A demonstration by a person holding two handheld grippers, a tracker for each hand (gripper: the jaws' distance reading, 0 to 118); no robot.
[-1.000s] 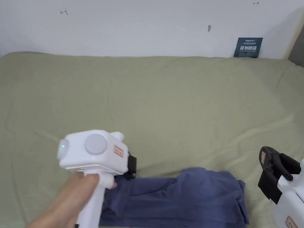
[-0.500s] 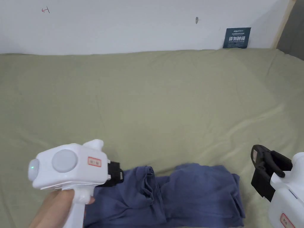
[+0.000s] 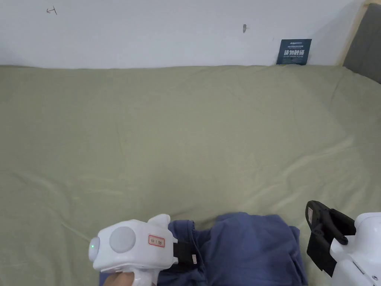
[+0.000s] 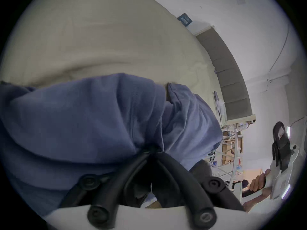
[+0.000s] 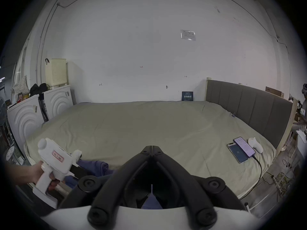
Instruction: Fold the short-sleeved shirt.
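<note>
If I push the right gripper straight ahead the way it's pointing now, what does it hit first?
Probably the green bedsheet: the shut right gripper points across bare bed toward the far wall. The blue shirt lies to its left, off that line. Depth is unclear.

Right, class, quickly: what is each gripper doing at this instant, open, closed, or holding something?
Left gripper: closed, pinching the blue shirt.
Right gripper: closed, jaw tips together, holding nothing, above the bed.
</note>
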